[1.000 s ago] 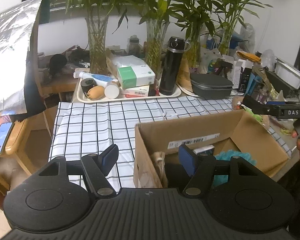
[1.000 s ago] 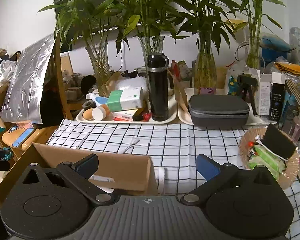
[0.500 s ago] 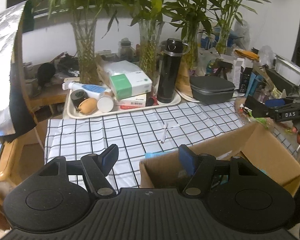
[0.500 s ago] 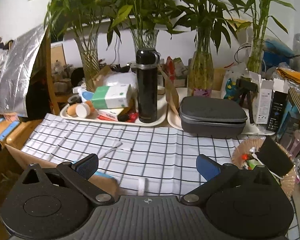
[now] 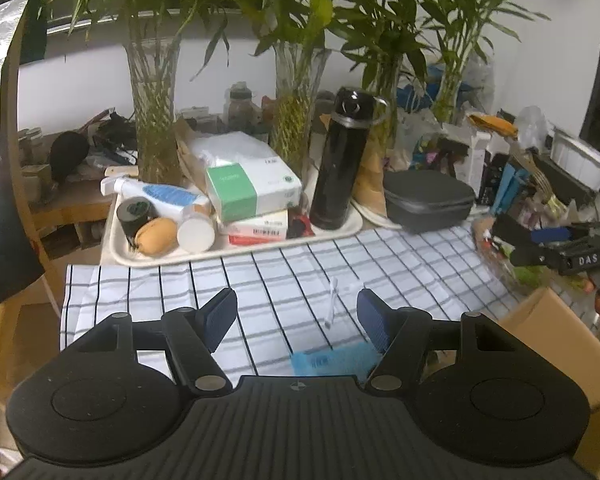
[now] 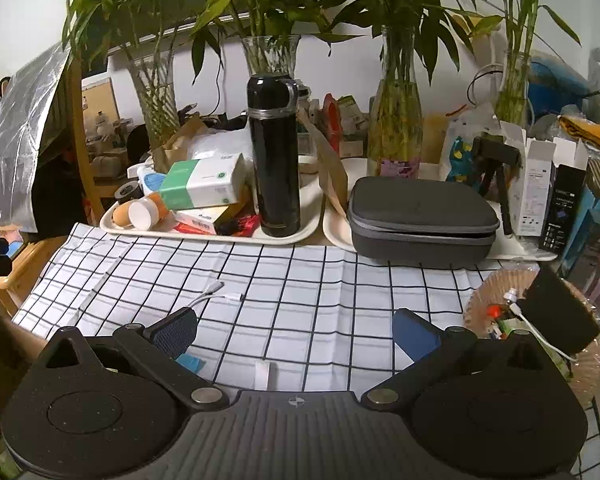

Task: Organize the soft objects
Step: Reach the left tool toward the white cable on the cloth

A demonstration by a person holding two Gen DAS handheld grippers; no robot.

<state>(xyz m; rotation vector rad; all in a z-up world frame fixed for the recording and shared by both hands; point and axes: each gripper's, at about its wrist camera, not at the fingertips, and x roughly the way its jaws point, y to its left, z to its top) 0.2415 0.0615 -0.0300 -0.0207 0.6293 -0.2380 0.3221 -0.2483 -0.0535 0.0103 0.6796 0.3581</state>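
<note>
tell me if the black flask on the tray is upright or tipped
Upright: the black flask stands on its base on the tray, cap on top.

black grippers (image 5: 296, 316) (blue pads (image 5: 370, 320)), silver screws

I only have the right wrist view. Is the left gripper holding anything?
Observer: No. The left gripper is open and empty, above the checked cloth.
Operator: Where is the cardboard box from there?
Observer: A corner of the cardboard box shows to the right of the left gripper, at the near side of the cloth.
Operator: What is the blue scrap by my left finger?
Observer: A flat blue packet lying on the cloth, partly hidden behind one finger of the left gripper.
</note>
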